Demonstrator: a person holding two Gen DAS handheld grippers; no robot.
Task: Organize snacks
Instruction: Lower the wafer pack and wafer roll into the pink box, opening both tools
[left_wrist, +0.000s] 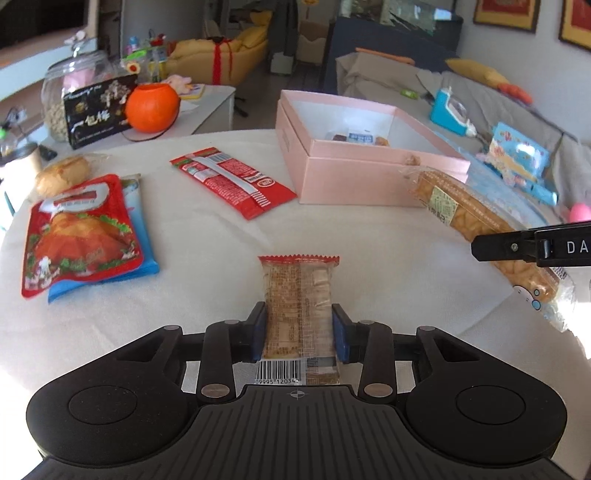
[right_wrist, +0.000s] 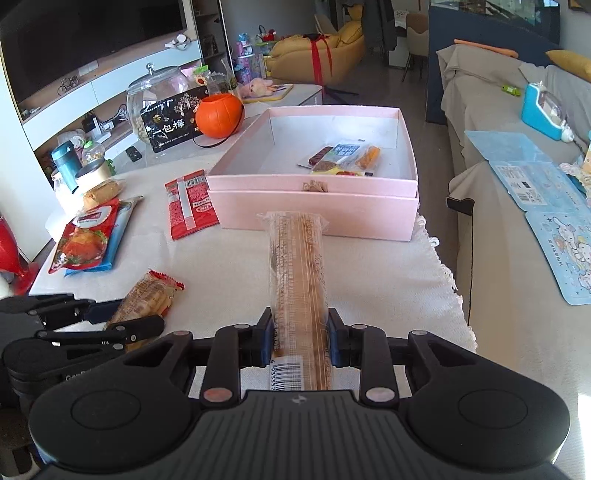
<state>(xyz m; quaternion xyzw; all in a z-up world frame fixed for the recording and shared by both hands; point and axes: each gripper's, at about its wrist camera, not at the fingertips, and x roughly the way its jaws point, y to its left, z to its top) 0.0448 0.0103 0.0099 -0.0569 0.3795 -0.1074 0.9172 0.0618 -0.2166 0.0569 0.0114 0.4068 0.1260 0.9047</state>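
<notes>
My left gripper (left_wrist: 299, 332) is shut on a small clear cracker packet (left_wrist: 297, 295) with red crimped ends, held over the white tablecloth; the packet also shows in the right wrist view (right_wrist: 146, 301). My right gripper (right_wrist: 300, 338) is shut on a long clear pack of biscuits (right_wrist: 299, 266) that points at the open pink box (right_wrist: 314, 208). The box holds a few small snack packets (right_wrist: 343, 157). In the left wrist view the long pack (left_wrist: 476, 218) lies to the right of the pink box (left_wrist: 354, 181).
On the cloth lie a red flat packet (left_wrist: 231, 181), a red roast-chicken pouch (left_wrist: 79, 232) on a blue pouch, and a bun (left_wrist: 62, 173). Behind stand an orange pumpkin pot (left_wrist: 152, 107), a black box and a glass jar. A sofa (right_wrist: 517, 192) flanks the right.
</notes>
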